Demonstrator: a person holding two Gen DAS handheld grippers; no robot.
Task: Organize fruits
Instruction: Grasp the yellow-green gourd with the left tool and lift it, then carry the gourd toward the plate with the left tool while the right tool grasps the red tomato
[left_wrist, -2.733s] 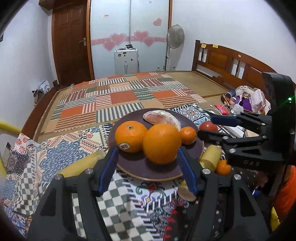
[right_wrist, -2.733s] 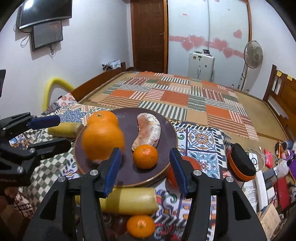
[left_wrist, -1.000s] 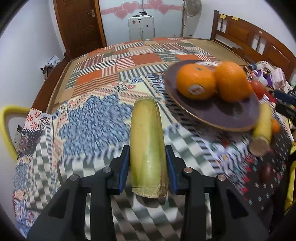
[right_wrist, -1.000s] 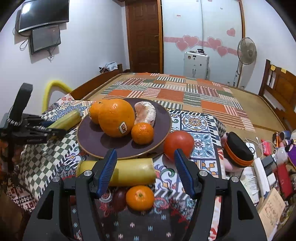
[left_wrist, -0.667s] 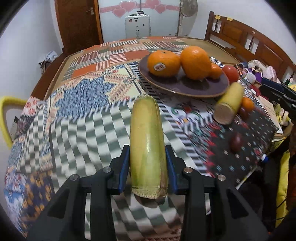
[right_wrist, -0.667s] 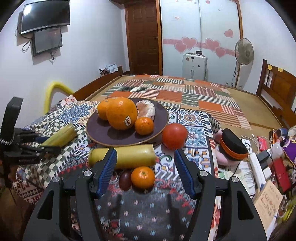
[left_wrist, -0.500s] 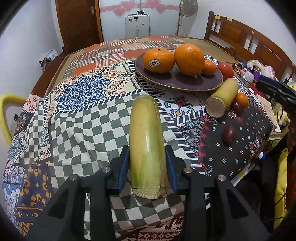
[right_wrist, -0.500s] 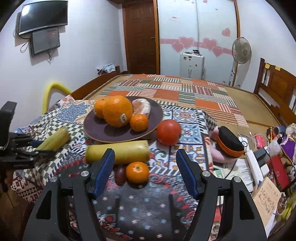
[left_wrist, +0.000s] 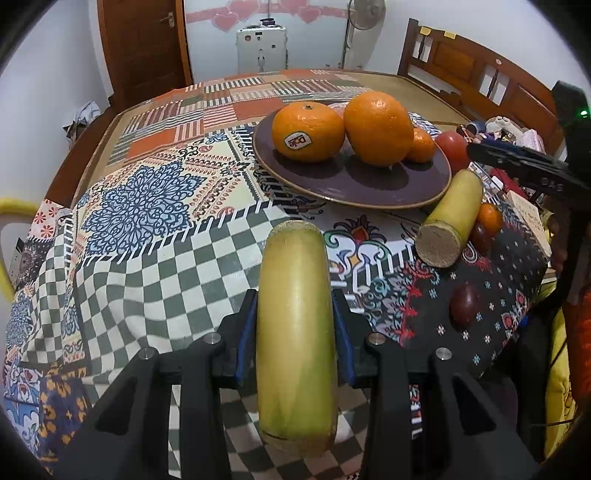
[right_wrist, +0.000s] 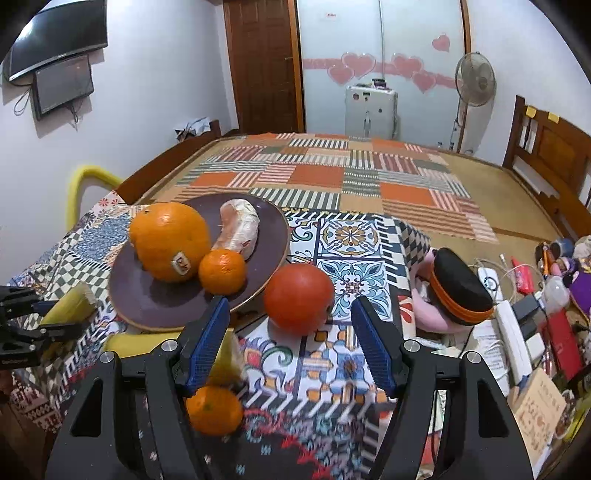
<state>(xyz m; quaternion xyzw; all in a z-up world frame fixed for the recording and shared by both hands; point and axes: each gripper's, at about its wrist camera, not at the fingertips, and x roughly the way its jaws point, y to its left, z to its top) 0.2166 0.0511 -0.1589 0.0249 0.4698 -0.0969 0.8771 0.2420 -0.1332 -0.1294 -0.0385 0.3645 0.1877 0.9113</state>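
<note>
Currently the left gripper (left_wrist: 295, 332) is clenched on a yellow-green cane piece (left_wrist: 295, 332) above the near checkered cloth (left_wrist: 147, 280); it should stay level toward the far-right plate (left_wrist: 351, 188); right gripper (right_wrist: 288, 343) gapes empty near the red fruit (right_wrist: 298, 298).

Even indoor light is falling from overhead, keeping both views bright. The oranges (left_wrist: 308, 131) are casting soft dark shadows onto the purple plate (left_wrist: 354, 184), and their skins are showing small glossy highlights. The fisheye lenses are bending the bed frame (left_wrist: 476, 74) and door (right_wrist: 264, 62) near the edges, and black corners are vignetting each view. The tablecloth (right_wrist: 314, 435) nearest the right camera is smearing slightly; the rest is staying sharp.
</note>
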